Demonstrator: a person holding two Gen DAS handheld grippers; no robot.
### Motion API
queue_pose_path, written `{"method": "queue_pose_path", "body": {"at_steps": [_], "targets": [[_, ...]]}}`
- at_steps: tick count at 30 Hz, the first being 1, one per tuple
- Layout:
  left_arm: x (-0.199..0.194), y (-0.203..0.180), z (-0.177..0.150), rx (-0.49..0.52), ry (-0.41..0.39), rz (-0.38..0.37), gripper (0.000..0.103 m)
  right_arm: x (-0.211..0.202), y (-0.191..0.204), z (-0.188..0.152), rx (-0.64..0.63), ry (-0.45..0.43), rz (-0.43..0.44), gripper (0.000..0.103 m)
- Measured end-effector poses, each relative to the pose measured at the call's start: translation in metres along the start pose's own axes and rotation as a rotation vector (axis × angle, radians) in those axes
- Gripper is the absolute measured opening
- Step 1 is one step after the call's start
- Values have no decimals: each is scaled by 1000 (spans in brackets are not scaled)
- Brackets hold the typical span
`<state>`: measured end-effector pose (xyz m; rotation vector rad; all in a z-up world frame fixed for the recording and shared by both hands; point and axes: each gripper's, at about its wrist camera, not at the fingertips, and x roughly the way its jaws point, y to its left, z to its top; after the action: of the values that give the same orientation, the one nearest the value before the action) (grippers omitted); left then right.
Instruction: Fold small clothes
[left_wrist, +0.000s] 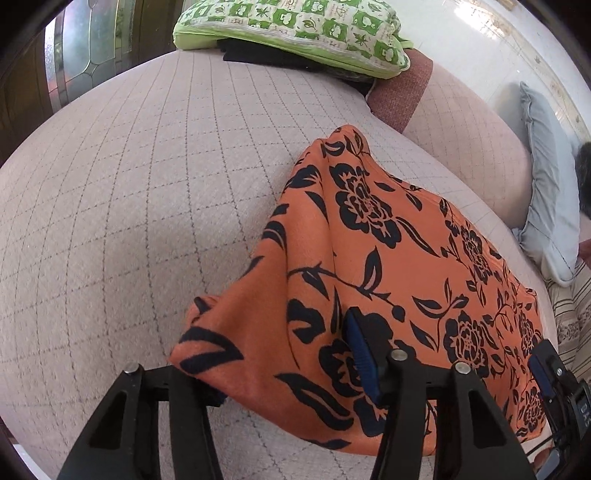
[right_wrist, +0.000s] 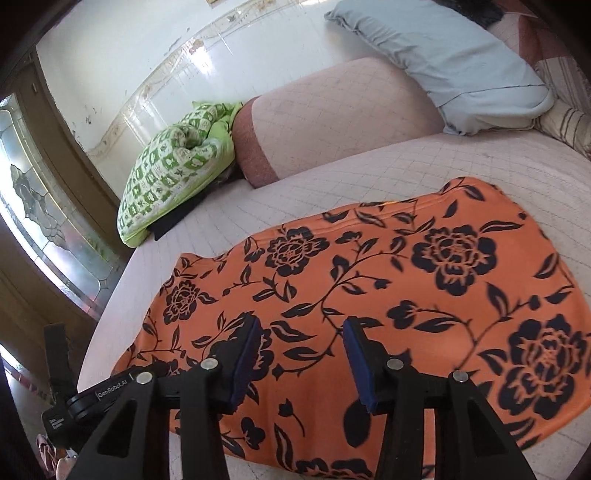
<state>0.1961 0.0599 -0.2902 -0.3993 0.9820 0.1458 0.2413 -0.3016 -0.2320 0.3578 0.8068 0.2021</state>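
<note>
On the quilted pink bed cover (right_wrist: 369, 173), near its front edge, we record one small garment (right_wrist: 388, 288): orange cloth printed with black roses and vines. Seen from the right wrist it lies mostly flat, long side across the view. We judge it is spread this way so that a fold can be made along a clean line.

Left gripper (left_wrist: 291, 354): fingers set wide apart. The garment's near corner is bunched up between and over them, and one blue pad (left_wrist: 360, 350) shows against the cloth; the other finger is hidden under the raised fabric. The cloth rises in a ridge here rather than lying flat, so we judge this edge is lifted or pushed up, ready to carry across. Whether the claw pinches anything we cannot tell; the span of its arms suggests it is released.

Right gripper (right_wrist: 299, 354): released, jaws well apart, both blue pads (right_wrist: 245, 363) showing with cloth visible in the gap. It sits low over the garment's near edge, touching or just above it; nothing is grasped. We judge it is placed to take the matching corner.

Also present, well apart from the garment: green patterned cushion (right_wrist: 173, 173) on a dark item, pale blue pillow (right_wrist: 454, 62), pink bolster (right_wrist: 332, 122).
</note>
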Motion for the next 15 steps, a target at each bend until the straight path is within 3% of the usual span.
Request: {"method": "queue_pose_path", "body": {"at_steps": [5, 8, 10, 15], "targets": [[-2, 0, 0, 28, -15, -6, 42, 20, 13, 0, -8, 23, 15, 45], [-3, -1, 2, 47, -26, -17, 37, 27, 21, -2, -30, 33, 1, 30], [-4, 0, 1, 56, -29, -24, 34, 29, 23, -3, -42, 34, -19, 25], [-11, -3, -1, 84, -48, -23, 30, 59, 17, -19, -86, 182, -88, 23]]}}
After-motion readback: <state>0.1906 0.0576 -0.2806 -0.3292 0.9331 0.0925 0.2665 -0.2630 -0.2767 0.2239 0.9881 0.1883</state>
